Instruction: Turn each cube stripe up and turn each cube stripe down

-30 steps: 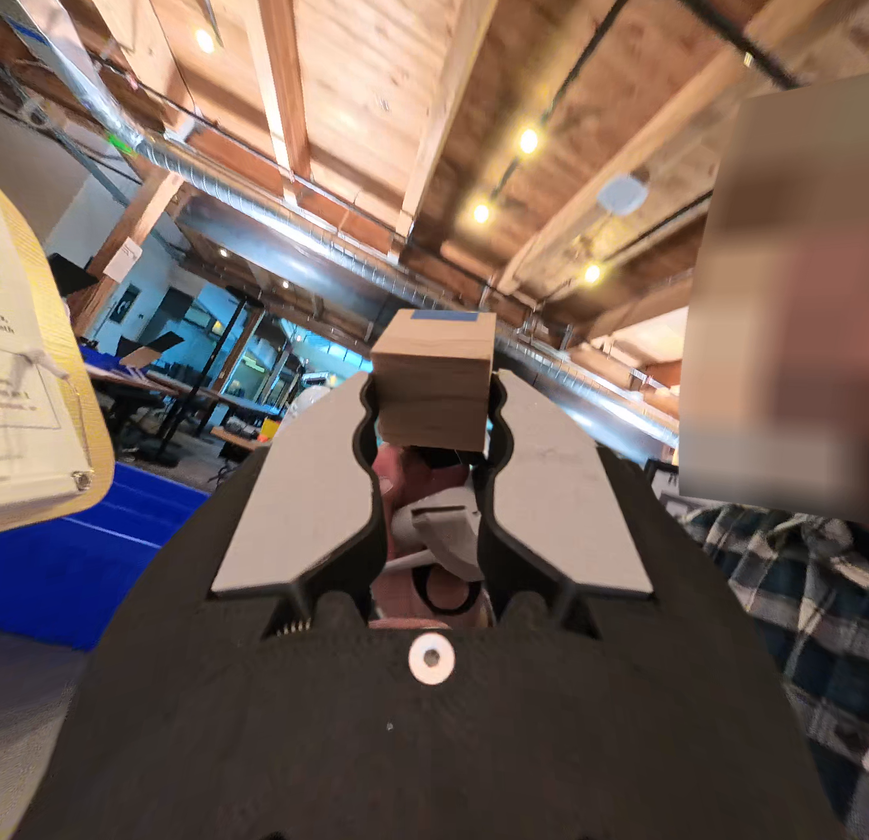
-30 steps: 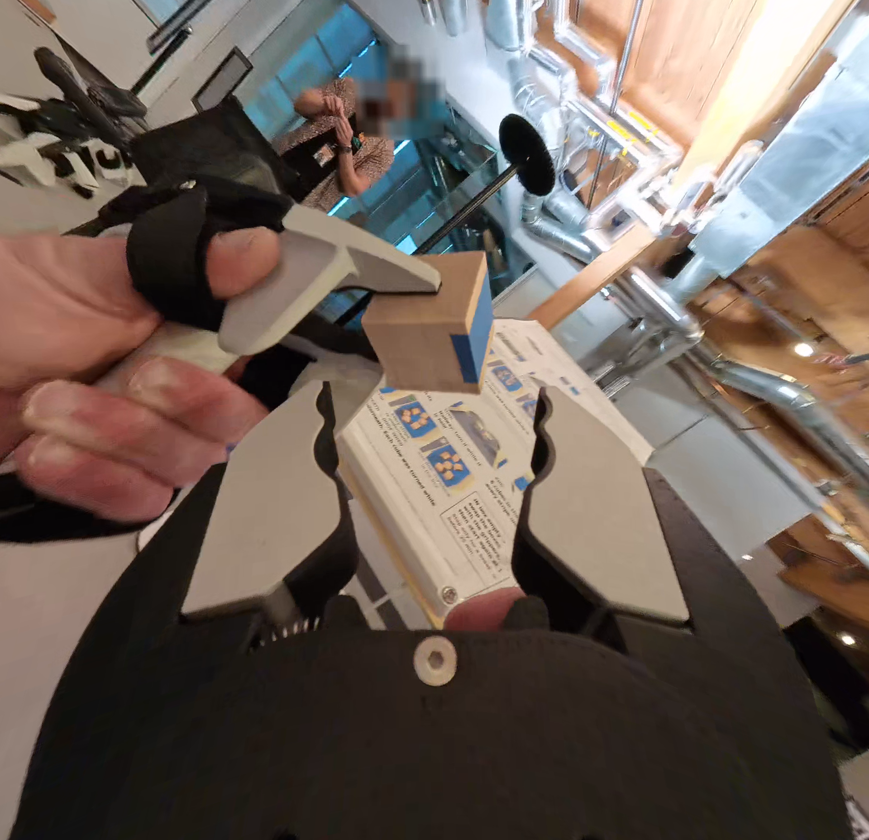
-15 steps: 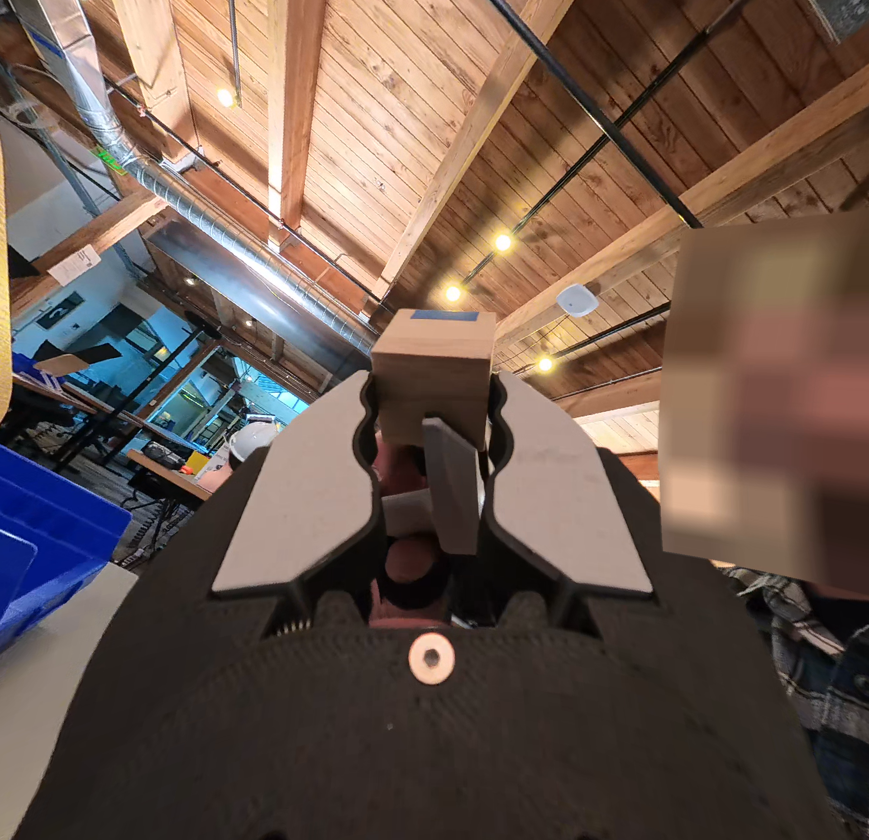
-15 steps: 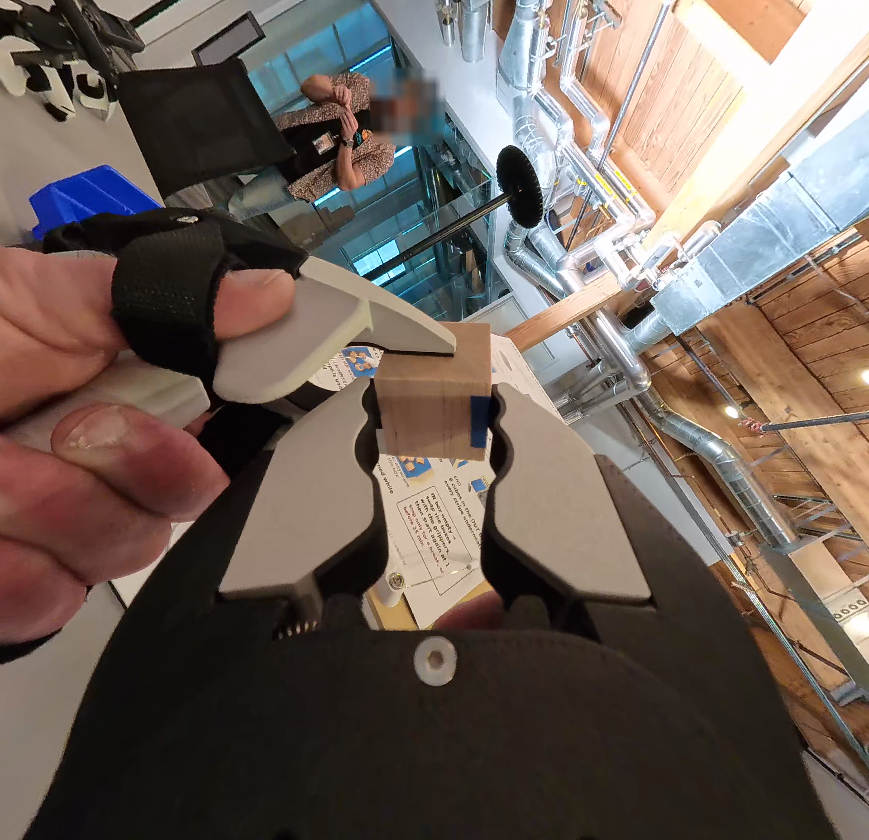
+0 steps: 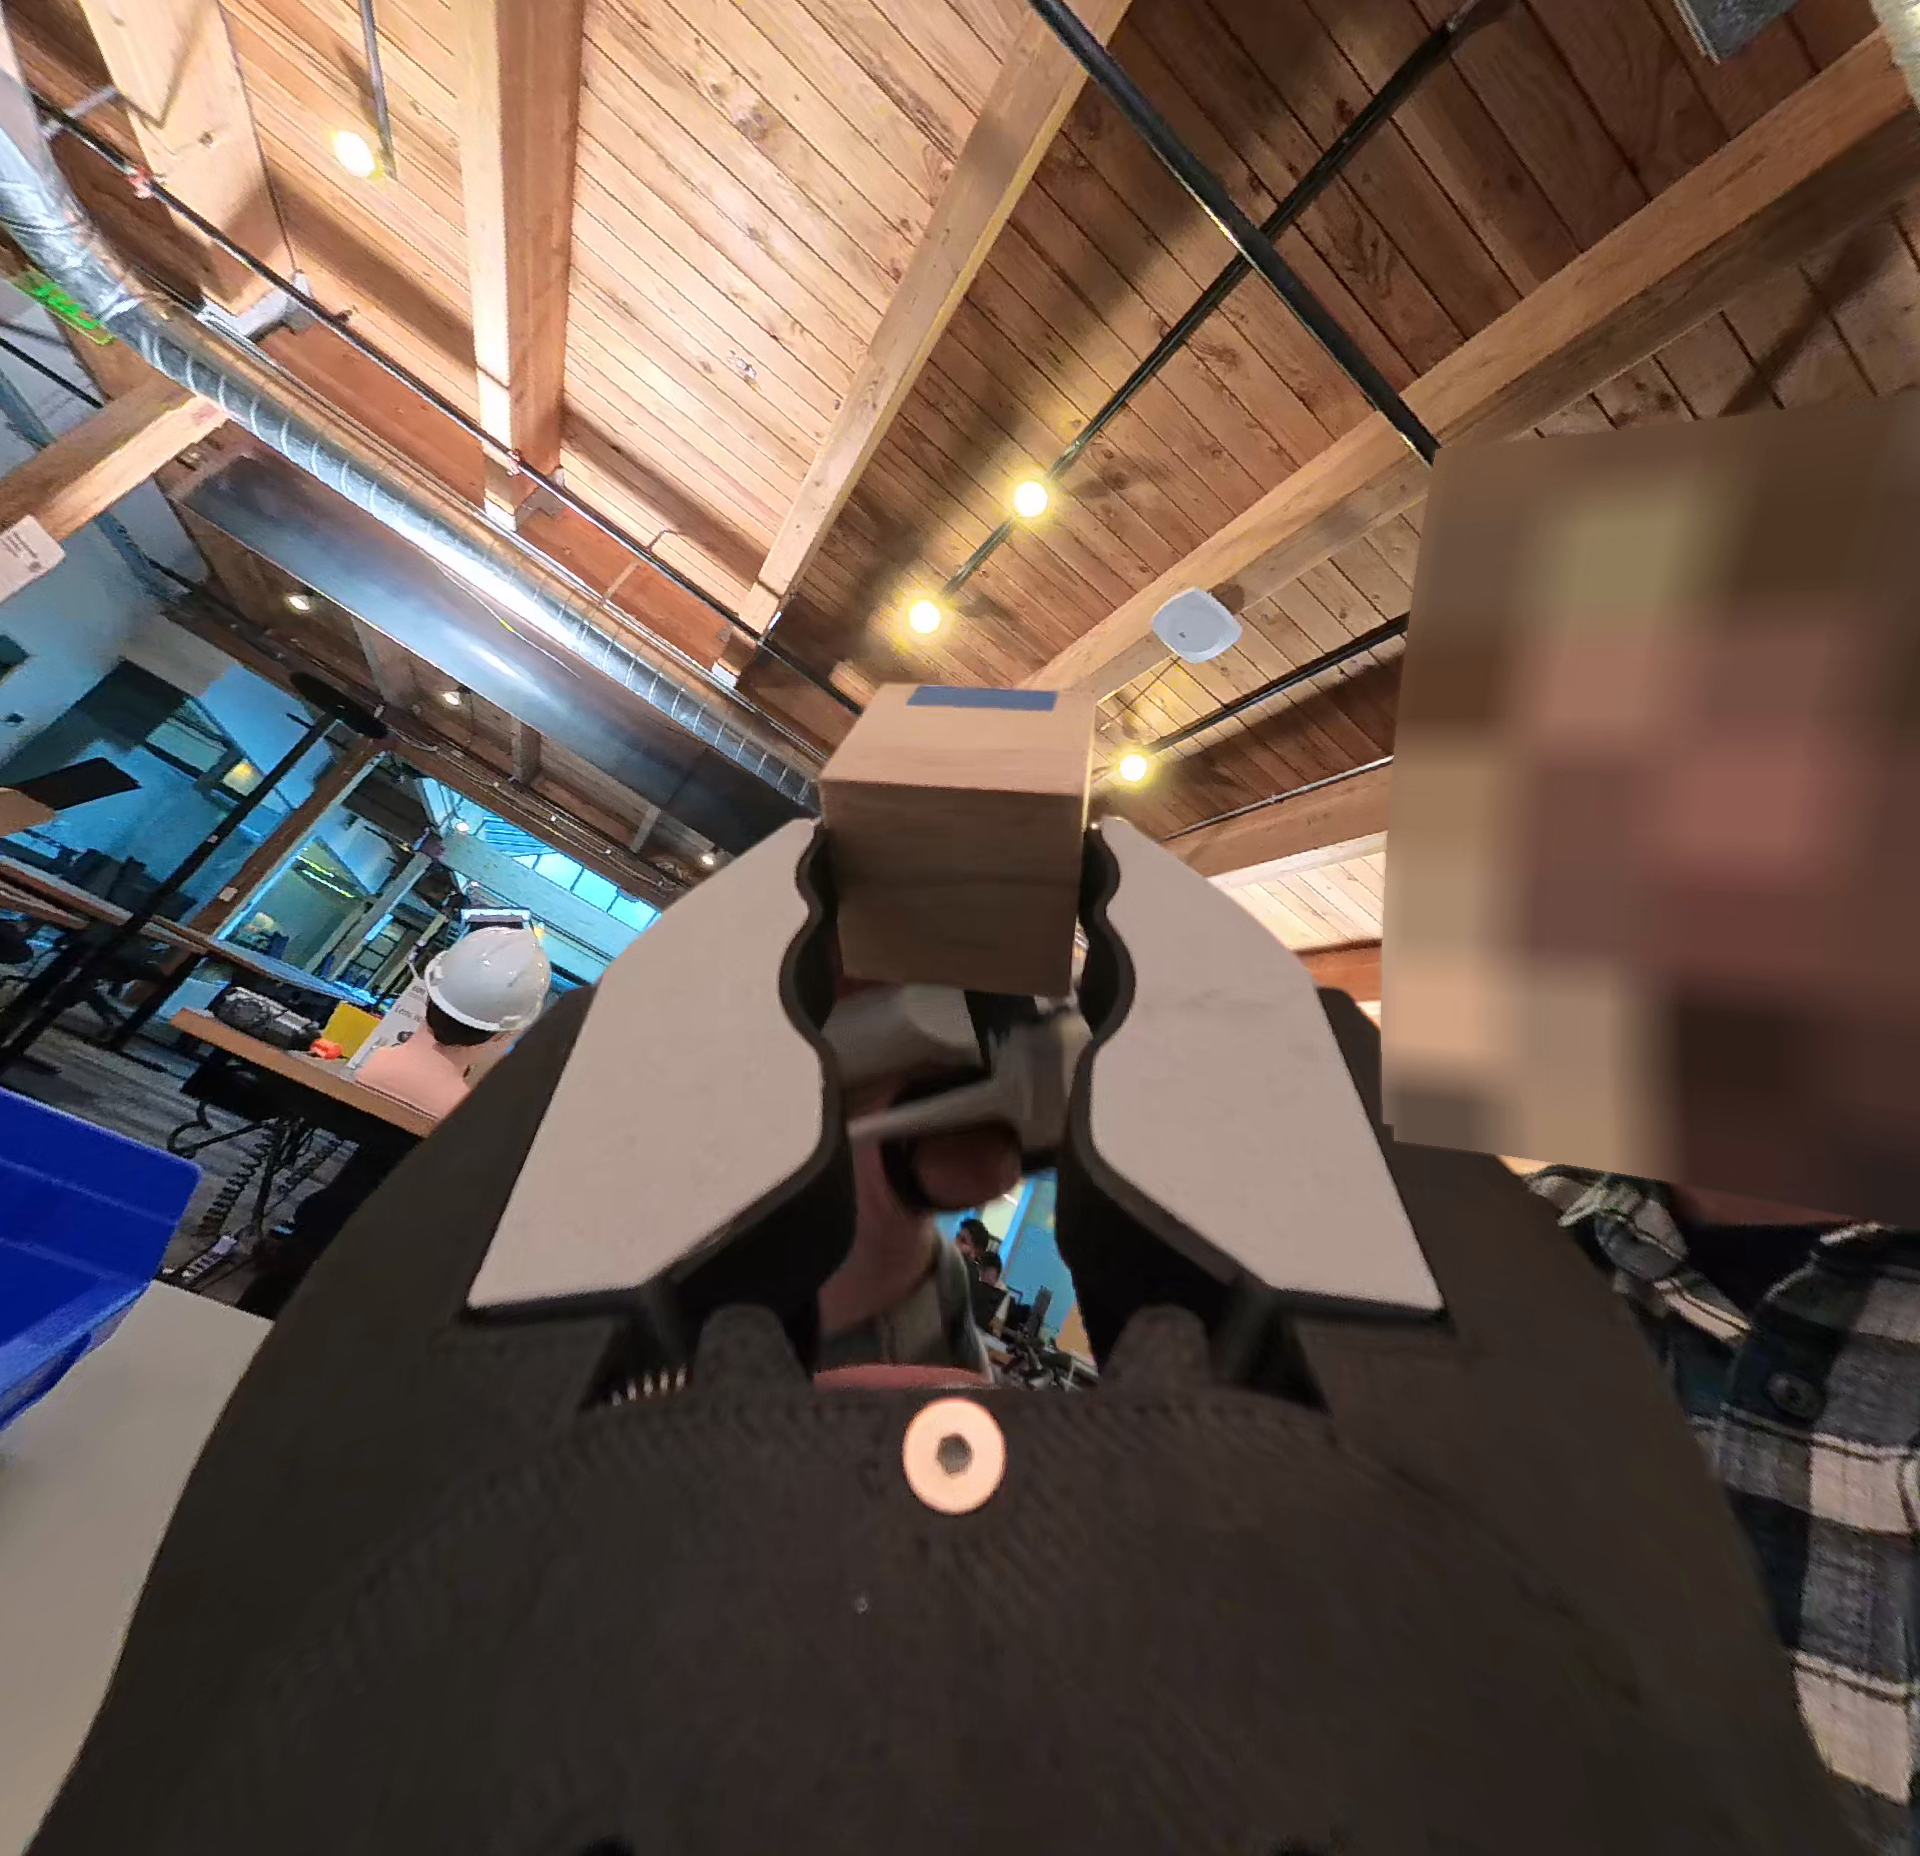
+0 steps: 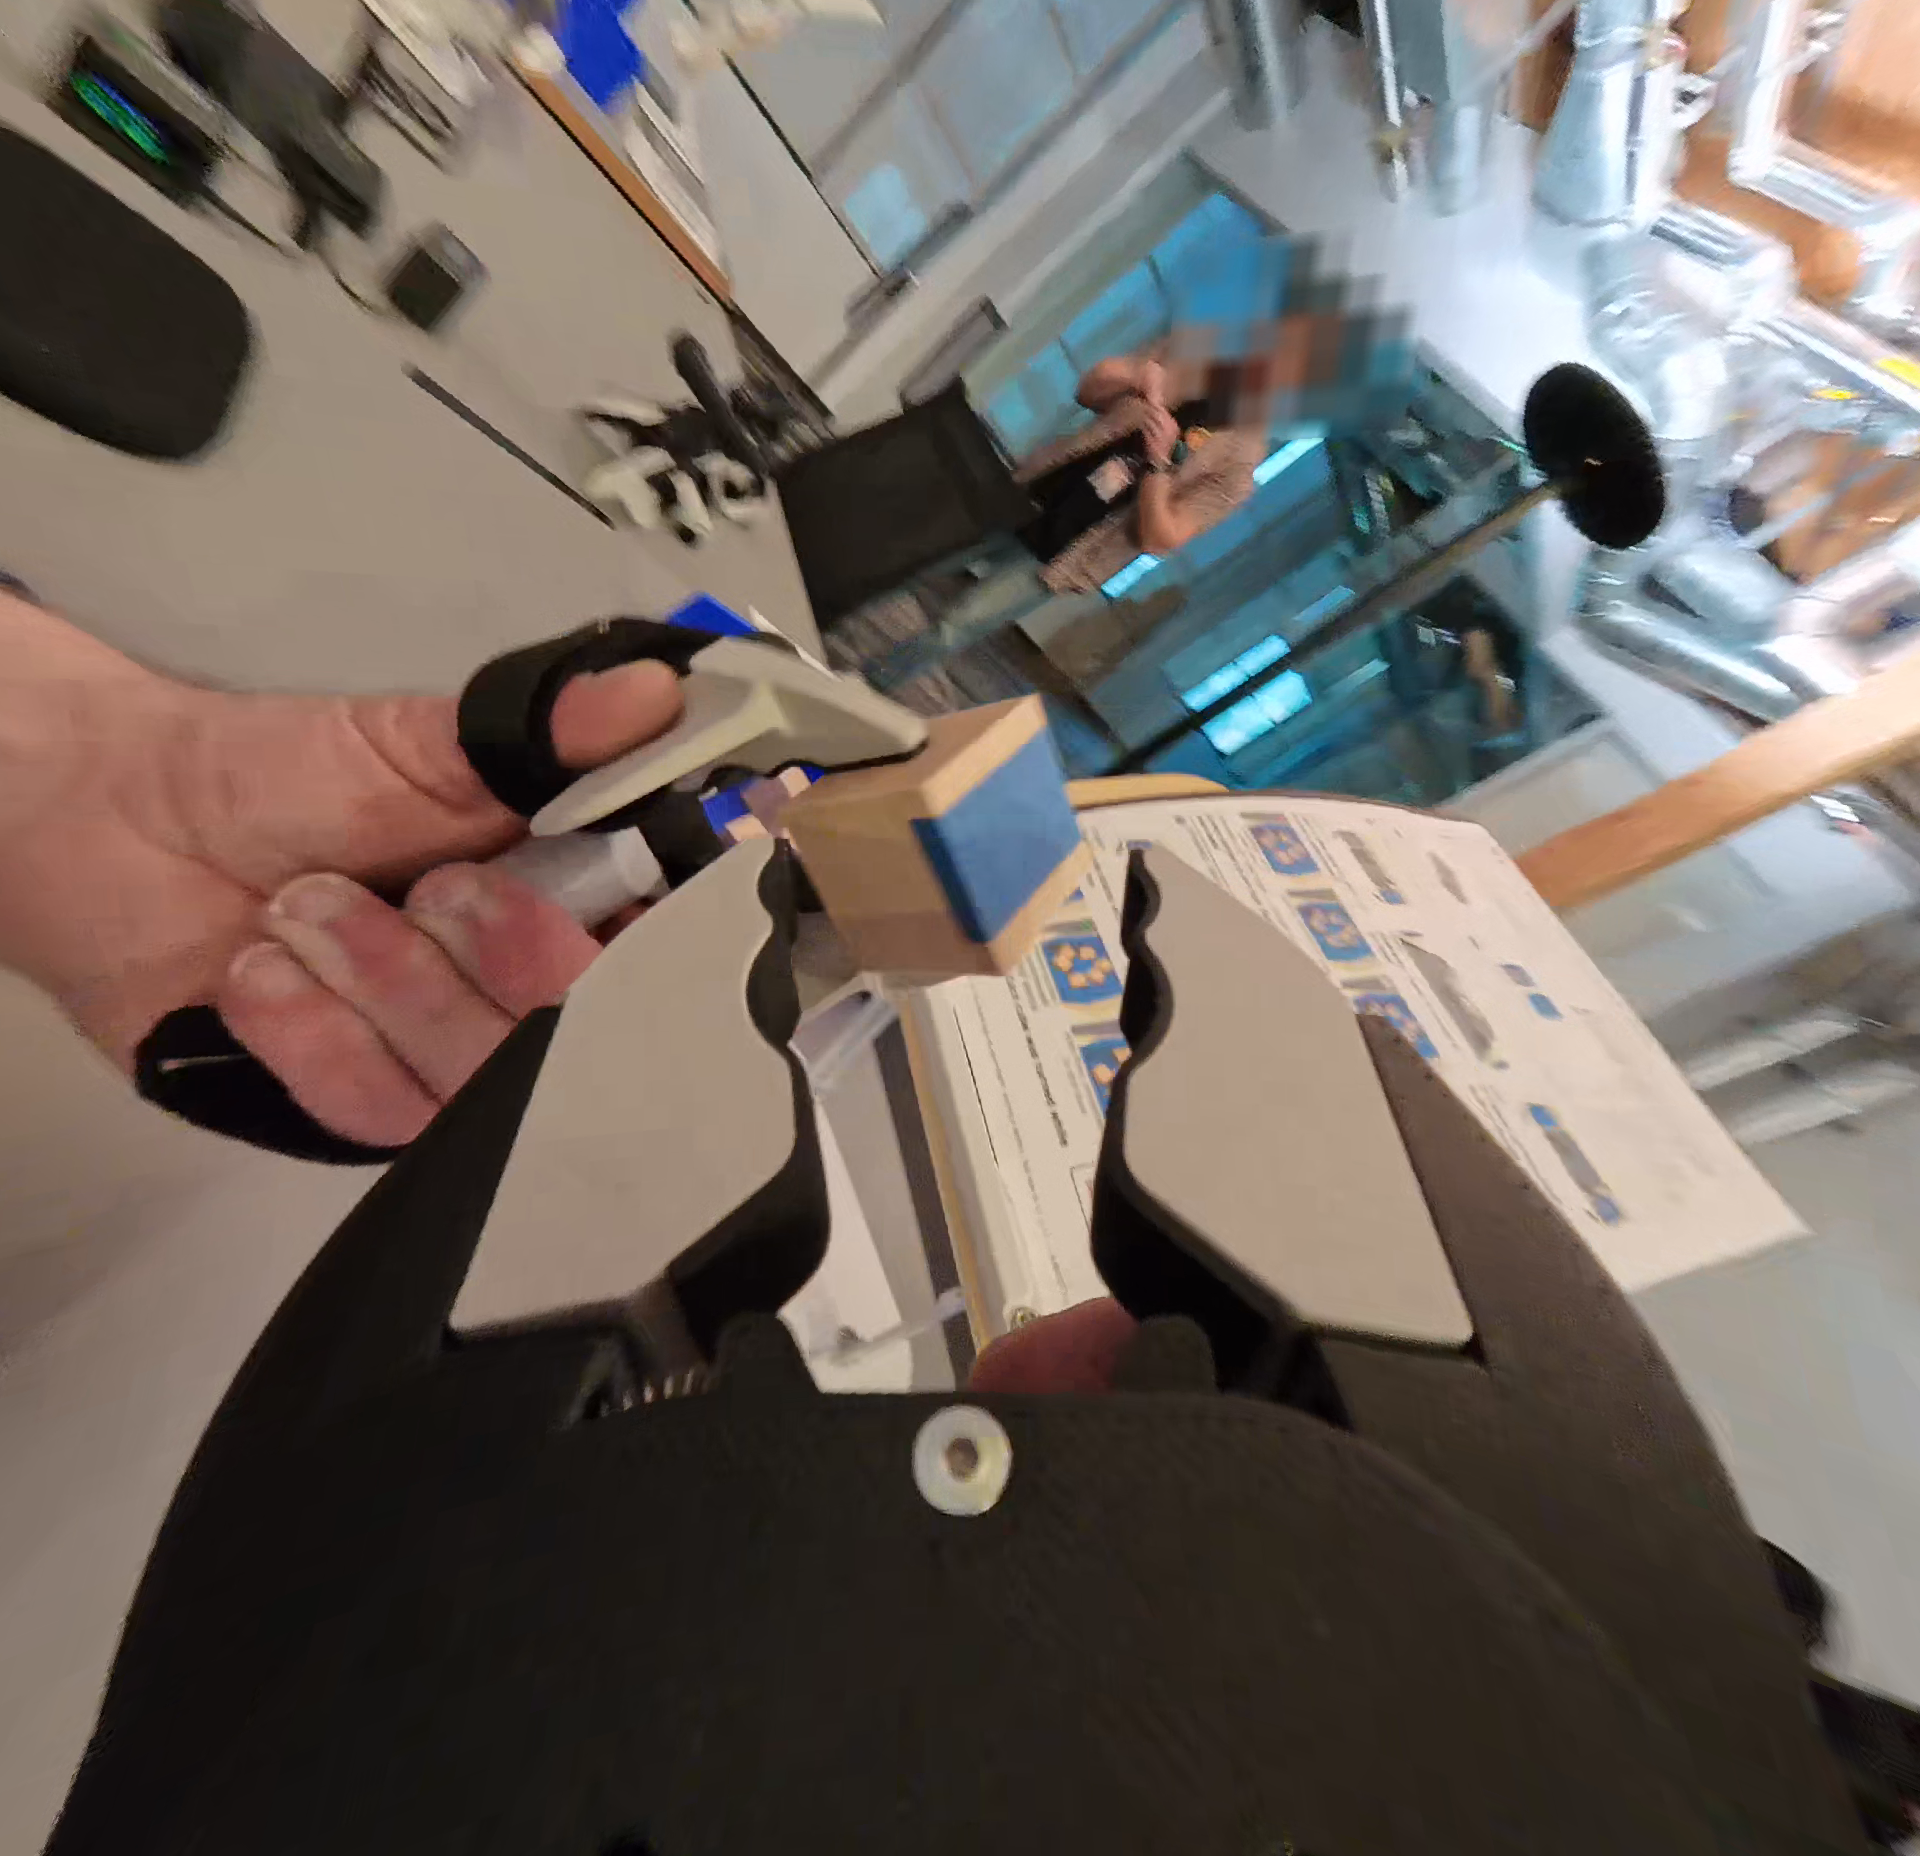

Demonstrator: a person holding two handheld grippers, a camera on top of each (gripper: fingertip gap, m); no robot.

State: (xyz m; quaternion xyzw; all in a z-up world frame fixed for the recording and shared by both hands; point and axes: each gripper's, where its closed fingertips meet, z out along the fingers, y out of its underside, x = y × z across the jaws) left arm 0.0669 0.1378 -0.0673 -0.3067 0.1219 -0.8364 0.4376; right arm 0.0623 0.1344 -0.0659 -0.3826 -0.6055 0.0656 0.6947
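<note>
Between the left gripper's (image 5: 954, 871) pads, up in the air and clear of the worktop, the wooden cube (image 5: 956, 850) is being held, both pads pressing its side faces while its far face carries the blue stripe (image 5: 982, 699). What is changing is on the other side: half a second ago the right gripper (image 6: 961, 902) was pinching this same cube across the stripe face, and now its jaws are standing apart, the right-hand finger (image 6: 1247, 1079) well clear of the blue face (image 6: 992, 835) and the left-hand one only just beside the cube, with nothing in its grasp. From the right wrist view the cube is sitting tilted, its striped face turning toward the camera, above a printed instruction sheet (image 6: 1455, 985) propped behind.

By my reading, the two-handed regrasp is being abandoned or reset rather than completed: the left one alone is carrying the cube, and the flip is not yet finished. The cube must yet go down on the worktop with the stripe facing the wanted way.
</note>
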